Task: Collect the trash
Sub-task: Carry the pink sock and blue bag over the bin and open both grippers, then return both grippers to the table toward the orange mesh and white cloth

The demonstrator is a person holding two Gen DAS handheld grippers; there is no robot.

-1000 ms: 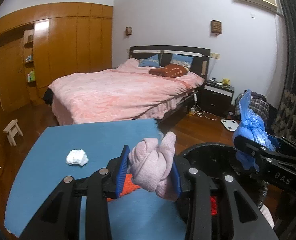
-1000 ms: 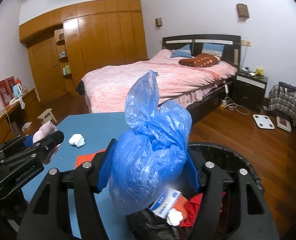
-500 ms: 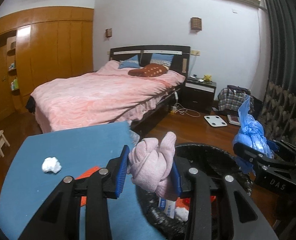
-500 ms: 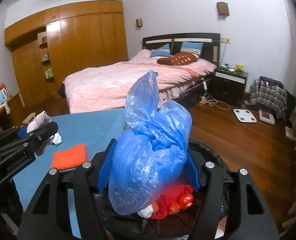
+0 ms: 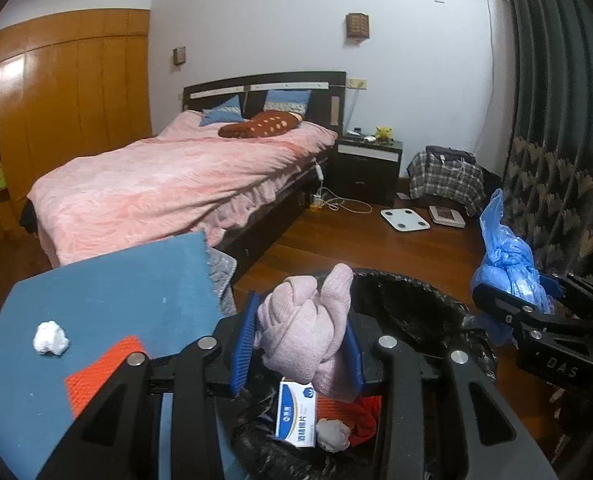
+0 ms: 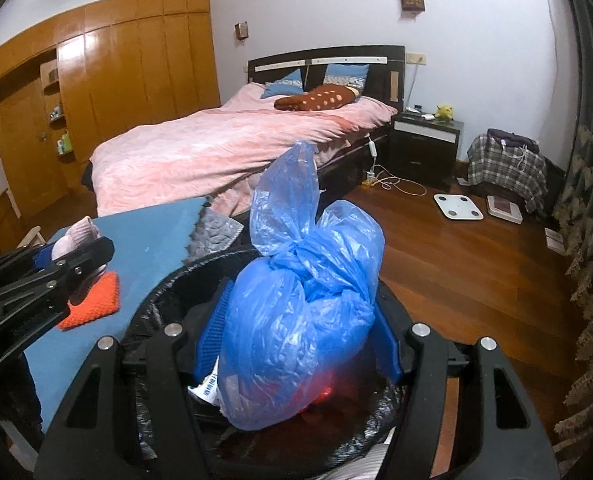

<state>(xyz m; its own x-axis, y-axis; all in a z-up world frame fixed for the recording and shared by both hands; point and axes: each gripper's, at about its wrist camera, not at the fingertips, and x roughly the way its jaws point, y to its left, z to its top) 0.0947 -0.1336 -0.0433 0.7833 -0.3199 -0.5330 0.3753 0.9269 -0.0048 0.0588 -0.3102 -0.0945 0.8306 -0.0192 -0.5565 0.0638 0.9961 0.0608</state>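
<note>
Left gripper (image 5: 298, 344) is clamping a knotted pink knit sock (image 5: 308, 332), long axis upright, toe up, above the black-lined trash bin (image 5: 424, 300). Right gripper (image 6: 296, 340) is squeezing a tied blue plastic bag (image 6: 300, 320), crinkly, knot tail pointing up, over the same bin. Blue cloth table (image 5: 116, 288) is carrying a white paper wad (image 5: 50, 338) and an orange knit pad (image 5: 104, 368). Bedroom: pink bed (image 5: 168, 184), wood floor.

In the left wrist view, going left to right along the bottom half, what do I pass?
White crumpled tissue → orange knitted cloth → pink sock bundle held in the left gripper → black-lined trash bin → blue plastic bag held in the right gripper.
</note>
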